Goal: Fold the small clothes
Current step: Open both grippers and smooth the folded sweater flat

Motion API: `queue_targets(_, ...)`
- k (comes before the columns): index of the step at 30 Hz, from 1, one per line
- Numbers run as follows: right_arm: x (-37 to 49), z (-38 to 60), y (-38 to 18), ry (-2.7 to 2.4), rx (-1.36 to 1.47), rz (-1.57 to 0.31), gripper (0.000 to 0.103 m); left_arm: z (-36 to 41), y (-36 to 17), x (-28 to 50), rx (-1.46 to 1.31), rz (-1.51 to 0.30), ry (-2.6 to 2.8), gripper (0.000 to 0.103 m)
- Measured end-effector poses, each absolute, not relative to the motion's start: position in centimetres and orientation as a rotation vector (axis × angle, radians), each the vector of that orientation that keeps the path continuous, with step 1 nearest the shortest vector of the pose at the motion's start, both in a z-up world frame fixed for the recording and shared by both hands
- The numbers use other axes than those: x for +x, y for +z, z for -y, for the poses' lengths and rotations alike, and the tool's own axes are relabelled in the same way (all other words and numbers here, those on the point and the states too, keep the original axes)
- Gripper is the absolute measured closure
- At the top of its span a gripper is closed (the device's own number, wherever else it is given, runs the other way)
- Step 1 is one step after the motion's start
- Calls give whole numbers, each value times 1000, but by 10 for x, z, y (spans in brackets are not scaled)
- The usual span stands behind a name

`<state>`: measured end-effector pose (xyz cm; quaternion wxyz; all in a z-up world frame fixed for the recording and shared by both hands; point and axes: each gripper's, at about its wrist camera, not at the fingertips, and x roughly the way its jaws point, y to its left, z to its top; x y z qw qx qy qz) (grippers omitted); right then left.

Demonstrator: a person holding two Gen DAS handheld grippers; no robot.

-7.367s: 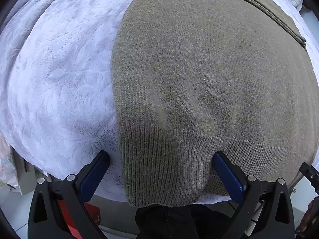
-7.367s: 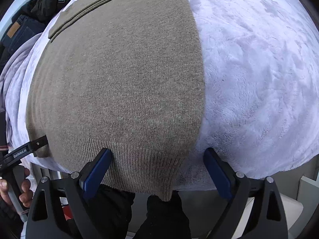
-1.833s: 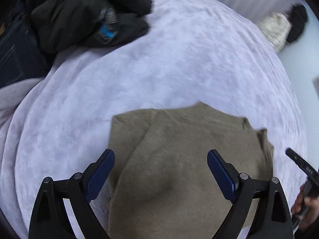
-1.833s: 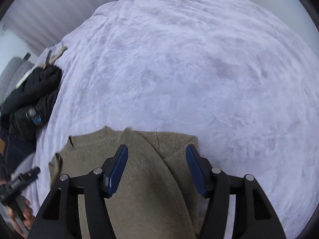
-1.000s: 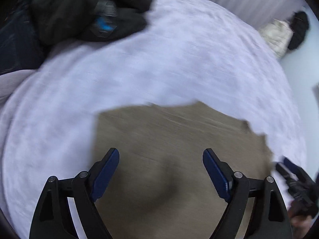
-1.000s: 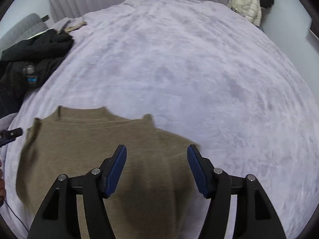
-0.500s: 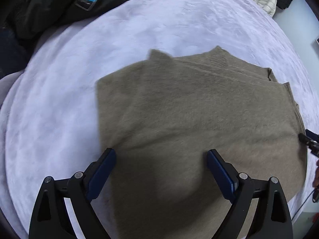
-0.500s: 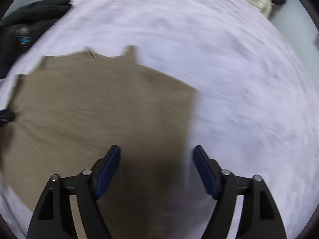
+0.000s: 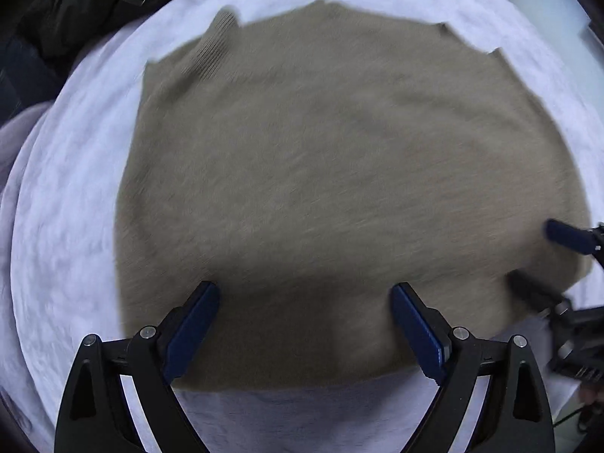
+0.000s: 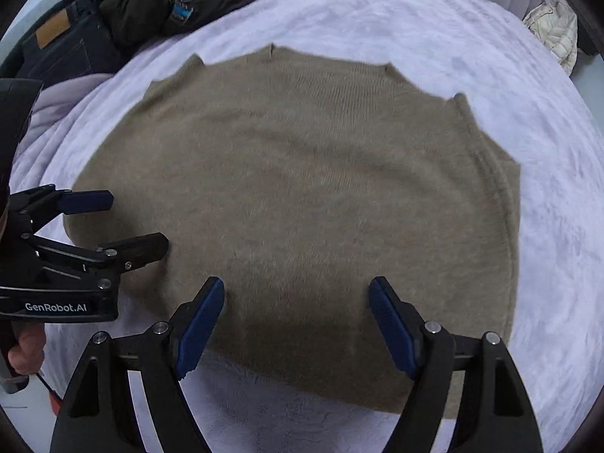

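A khaki-brown knit sweater (image 9: pixel 339 173) lies folded flat on a white fleece blanket (image 9: pixel 68 204); it also shows in the right wrist view (image 10: pixel 309 204). My left gripper (image 9: pixel 304 324) is open and empty, hovering over the sweater's near edge. It also shows at the left of the right wrist view (image 10: pixel 120 222), over the sweater's left edge. My right gripper (image 10: pixel 296 321) is open and empty above the near edge. Its fingers (image 9: pixel 566 236) show at the right of the left wrist view.
A pile of dark clothes and jeans (image 10: pixel 124 11) lies at the back left of the bed, also in the left wrist view (image 9: pixel 75 11). A cream padded jacket (image 10: pixel 555 26) lies at the back right. The bed's front edge is just below the grippers.
Both grippers have moved lower and closer over the sweater, which now fills more of both views. The sweater lies folded where it was set down; both grippers stay open.
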<state>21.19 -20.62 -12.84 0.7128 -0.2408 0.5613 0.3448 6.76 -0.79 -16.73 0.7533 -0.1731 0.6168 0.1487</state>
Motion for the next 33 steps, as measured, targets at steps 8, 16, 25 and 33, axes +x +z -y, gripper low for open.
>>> queue_targets(8,233,282,-140,632,-478,-1282,22,-8,-161,38,-363,-1340,316,9)
queue_targets(16,229,256,-103,633,-474,-1212,21,-6,-120,64,-345,-1257,320,9)
queue_targets(25,275,199,-145,617,-488,-1313,17,-17,-152,83,-371,-1348,428,0)
queue_targets(33,279,176,-124,611,-447,-1267,17,-32,-131,133,-370,-1293,445,0)
